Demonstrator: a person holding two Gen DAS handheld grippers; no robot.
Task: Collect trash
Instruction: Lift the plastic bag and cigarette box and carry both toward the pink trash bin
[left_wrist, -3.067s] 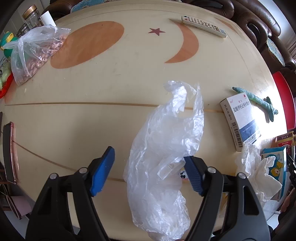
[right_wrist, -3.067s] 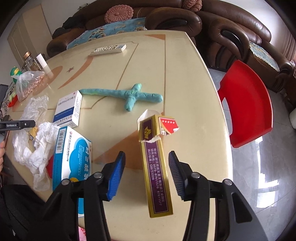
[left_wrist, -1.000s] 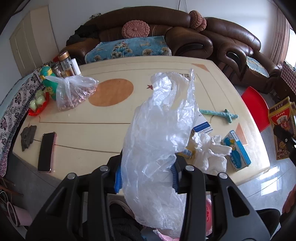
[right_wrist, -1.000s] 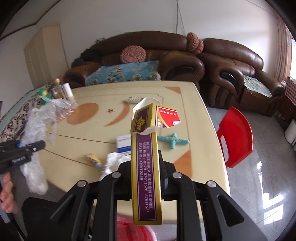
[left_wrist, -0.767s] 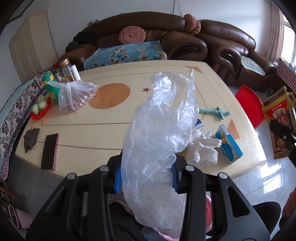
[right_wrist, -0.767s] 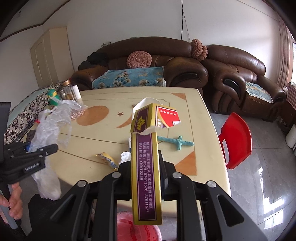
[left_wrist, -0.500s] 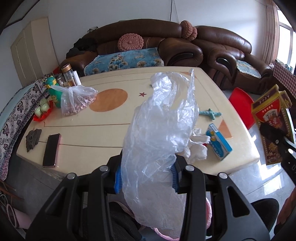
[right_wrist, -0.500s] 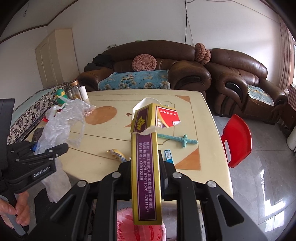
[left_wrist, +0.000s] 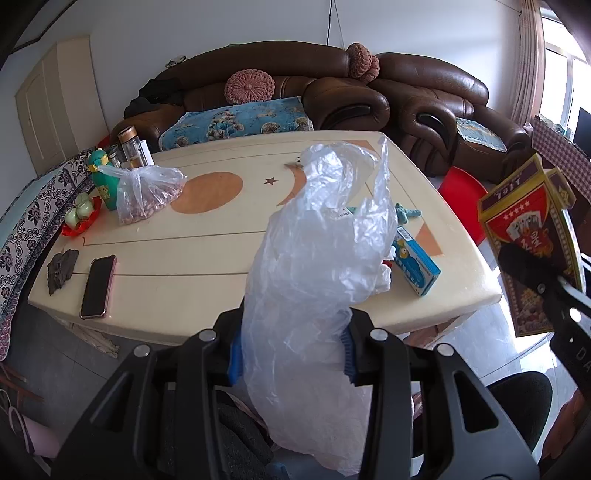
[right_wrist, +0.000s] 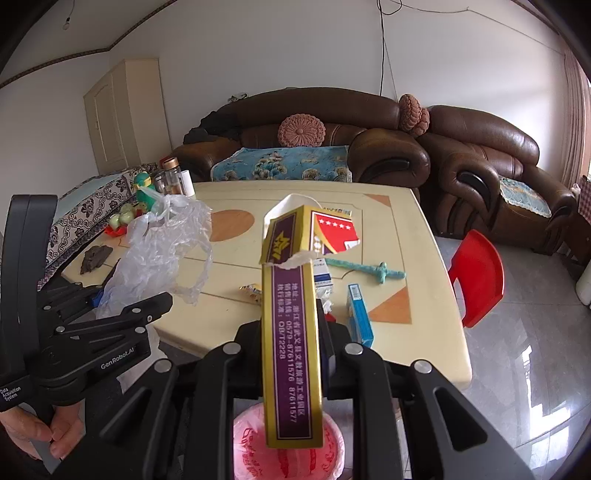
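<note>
Carrying both loads clear of the cream worktop: left claw is clamped on a crumpled clear plastic bag; right claw pinches a torn purple-and-gold carton. A pink-lined bin sits directly below the right claw, so centre each load above it before releasing.

It was a home living room: a brown leather sofa at twelve o'clock behind a cream table.

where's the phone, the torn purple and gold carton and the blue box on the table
phone (left_wrist: 96, 286), left wrist view, middle of its dark screen
torn purple and gold carton (right_wrist: 290, 347), right wrist view, purple printed side
blue box (left_wrist: 415, 266), left wrist view, top face
</note>
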